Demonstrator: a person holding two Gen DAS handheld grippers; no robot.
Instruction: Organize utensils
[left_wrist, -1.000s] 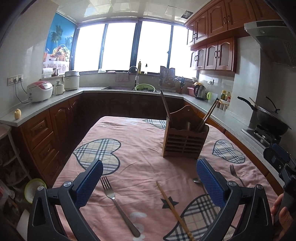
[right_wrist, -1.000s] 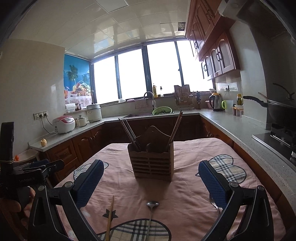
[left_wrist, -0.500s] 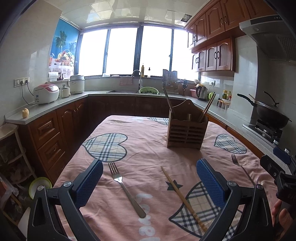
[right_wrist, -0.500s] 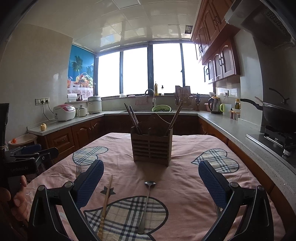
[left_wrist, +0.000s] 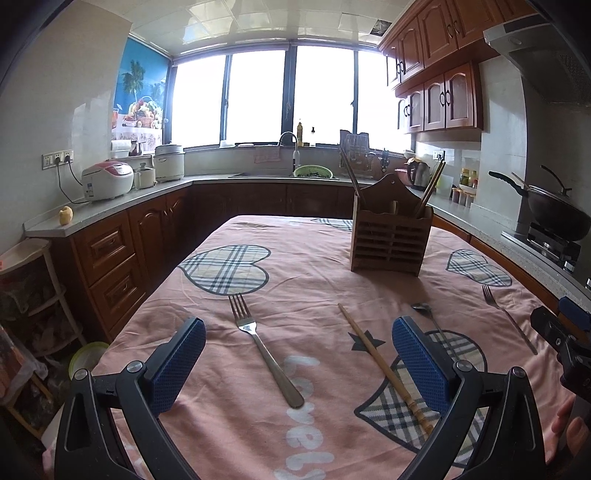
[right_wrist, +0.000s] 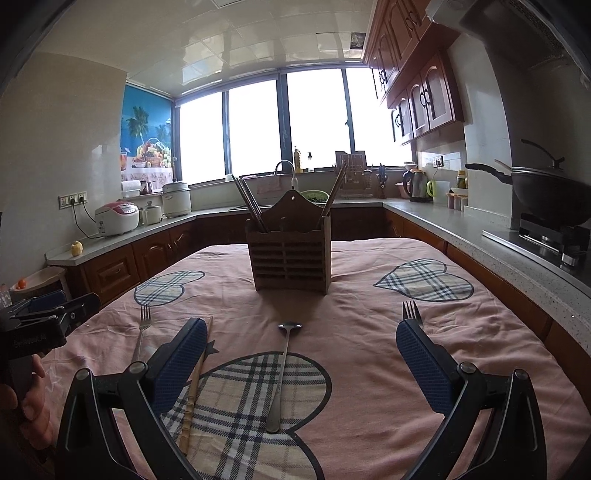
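Note:
A wooden utensil holder (left_wrist: 390, 236) (right_wrist: 290, 251) with chopsticks in it stands upright on the pink tablecloth. A fork (left_wrist: 264, 347) (right_wrist: 142, 332), a wooden chopstick (left_wrist: 384, 369) (right_wrist: 194, 384), a spoon (left_wrist: 428, 314) (right_wrist: 282, 369) and a second fork (left_wrist: 508, 317) (right_wrist: 412, 314) lie on the cloth near me. My left gripper (left_wrist: 297, 354) is open and empty above the first fork. My right gripper (right_wrist: 301, 354) is open and empty above the spoon.
The table (left_wrist: 314, 269) stands between kitchen counters. A wok (right_wrist: 546, 192) sits on the stove at right. Rice cookers (left_wrist: 107, 181) stand on the left counter. The sink (left_wrist: 291, 173) is at the back under the windows.
Both grippers have drawn back from the holder and tilted up. More of the near tablecloth and the utensils lying on it has come into view. Both stay open.

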